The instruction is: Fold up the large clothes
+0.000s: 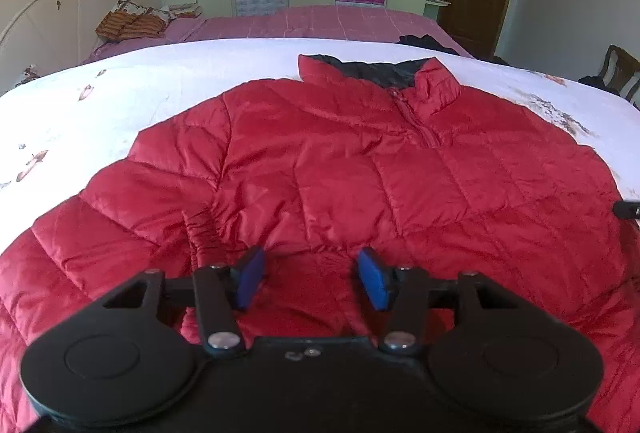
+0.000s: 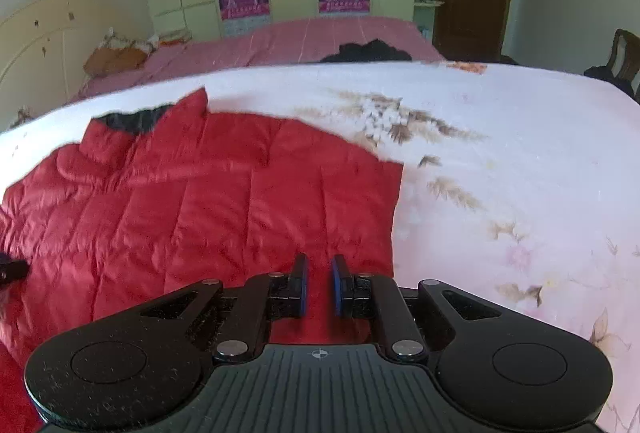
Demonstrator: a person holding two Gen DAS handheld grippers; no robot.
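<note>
Jacket [image 1: 340,169], red and quilted, is lying flat on the white floral bedspread [image 2: 500,137], collar [image 1: 400,77] facing away. Near its hem, the left gripper [image 1: 312,279] is hovering spread wide; the right gripper [image 2: 319,285] is narrowing toward the jacket's right edge, apparently readying a fold.

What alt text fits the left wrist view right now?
A red puffer jacket lies spread front-up on a white floral bedspread, collar away from the camera. The left gripper hovers open over its lower part, holding nothing.
</note>
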